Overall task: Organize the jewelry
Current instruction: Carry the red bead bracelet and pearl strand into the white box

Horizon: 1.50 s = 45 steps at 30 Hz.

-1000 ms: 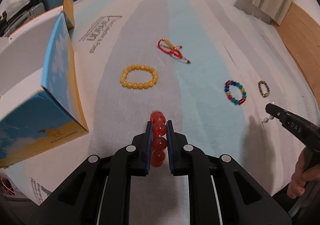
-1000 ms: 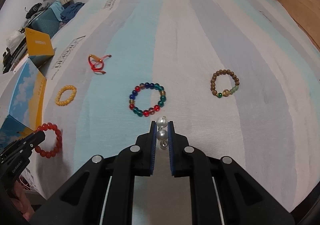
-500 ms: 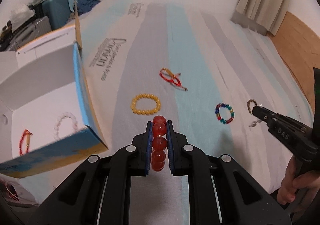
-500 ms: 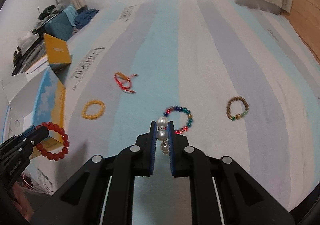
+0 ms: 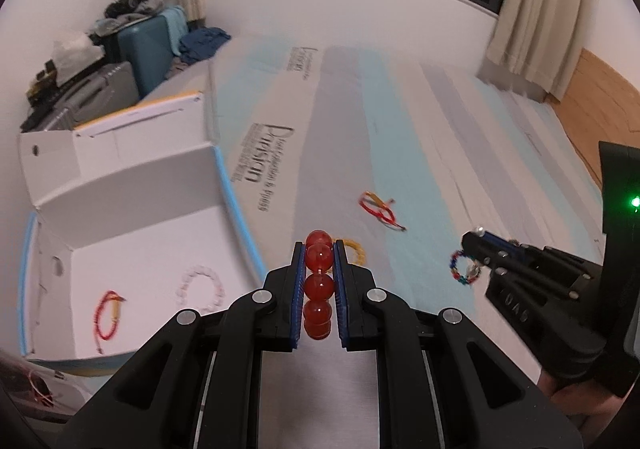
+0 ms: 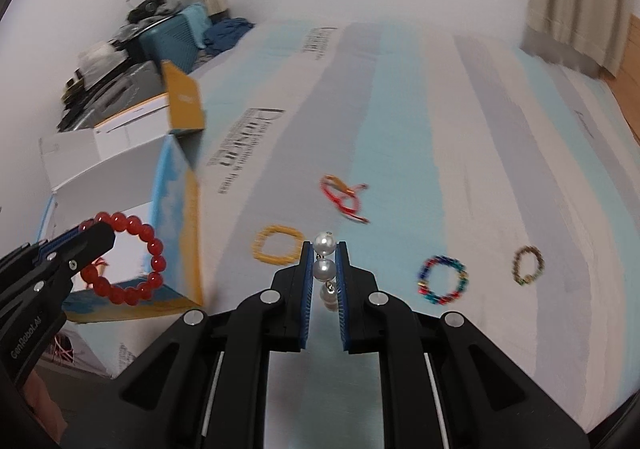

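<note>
My left gripper [image 5: 319, 247] is shut on a red bead bracelet [image 5: 319, 285], held in the air beside the open white box [image 5: 132, 233]; the bracelet also shows as a full ring in the right wrist view [image 6: 124, 259]. My right gripper [image 6: 324, 249] is shut on a pearl piece [image 6: 325, 269]. In the box lie a white bead bracelet [image 5: 200, 287] and a red cord bracelet [image 5: 107, 315]. On the striped sheet lie a yellow bracelet [image 6: 278, 249], a red cord bracelet [image 6: 344, 199], a multicolour bracelet [image 6: 443, 280] and a brown bracelet [image 6: 529, 264].
The box has blue and yellow outer walls [image 6: 176, 217] and an orange flap [image 6: 184, 105]. Suitcases and clothes [image 5: 136, 45] are piled at the back left. A curtain [image 5: 532, 5] and wooden floor [image 5: 592, 97] lie at the right.
Both grippers have risen and tilted up, so more of the room shows. The left gripper has moved closer to the box, whose inside is now in full view. Both stay shut on their pieces.
</note>
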Available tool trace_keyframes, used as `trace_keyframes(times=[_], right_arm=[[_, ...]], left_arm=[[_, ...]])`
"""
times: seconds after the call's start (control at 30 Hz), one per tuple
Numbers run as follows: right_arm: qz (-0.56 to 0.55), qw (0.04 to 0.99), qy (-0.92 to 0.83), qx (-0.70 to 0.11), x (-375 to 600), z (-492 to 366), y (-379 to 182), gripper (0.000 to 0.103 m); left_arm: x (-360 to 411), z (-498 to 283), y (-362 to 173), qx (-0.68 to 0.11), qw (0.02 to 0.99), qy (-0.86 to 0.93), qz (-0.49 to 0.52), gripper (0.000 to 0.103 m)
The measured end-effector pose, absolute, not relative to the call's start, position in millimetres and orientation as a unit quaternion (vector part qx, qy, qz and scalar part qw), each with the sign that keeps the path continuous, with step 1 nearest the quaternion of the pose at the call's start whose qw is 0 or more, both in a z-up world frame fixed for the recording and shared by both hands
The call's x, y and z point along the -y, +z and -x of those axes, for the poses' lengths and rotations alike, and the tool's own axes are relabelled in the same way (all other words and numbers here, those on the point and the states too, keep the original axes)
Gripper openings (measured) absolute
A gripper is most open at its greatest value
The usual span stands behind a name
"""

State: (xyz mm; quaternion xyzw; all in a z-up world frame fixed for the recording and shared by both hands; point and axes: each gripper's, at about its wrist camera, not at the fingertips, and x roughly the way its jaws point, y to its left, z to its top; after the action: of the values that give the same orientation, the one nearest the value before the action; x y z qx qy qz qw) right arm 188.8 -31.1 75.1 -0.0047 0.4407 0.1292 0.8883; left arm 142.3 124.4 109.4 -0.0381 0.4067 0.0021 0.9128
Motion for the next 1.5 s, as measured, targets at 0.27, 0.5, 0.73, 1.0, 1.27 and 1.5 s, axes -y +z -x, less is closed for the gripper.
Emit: trace_keyframes(times=[0.27,0.5,0.73,1.0,1.27,1.5], right_arm=[[0.037,0.878,0.198,-0.434,-63.8,-183.1,85.7,0.01],[0.068,0.859,0.246,-0.444,-145.5,-179.1,73.5,0.01],[0.082,0.83,0.266,-0.484,-199.1,-188.5,39.8,0.01],[0.1,0.798,0.27,-0.529,-229.6,-199.1,0.9,0.01],[0.113,0.783,0.268,-0.55,-244.2,-202.9,-23.0,0.01],[0.117,0.779,0.269,-0.554,-247.9,-205.1,-30.2,0.011]], left_arm=[[-201.3,-127.0,117.4,-0.403,0.911,0.06,0.055,0.012],[-268.6,-112.8,105.0,-0.416,0.9,0.108,0.07,0.012],[-325.7,-109.6,75.4,-0.445,0.88,0.138,0.094,0.012],[-355.7,-118.3,38.0,-0.486,0.853,0.146,0.119,0.012],[-372.4,-121.6,10.1,-0.513,0.834,0.161,0.12,0.012],[-373.2,-122.5,3.9,-0.518,0.831,0.168,0.113,0.013]])
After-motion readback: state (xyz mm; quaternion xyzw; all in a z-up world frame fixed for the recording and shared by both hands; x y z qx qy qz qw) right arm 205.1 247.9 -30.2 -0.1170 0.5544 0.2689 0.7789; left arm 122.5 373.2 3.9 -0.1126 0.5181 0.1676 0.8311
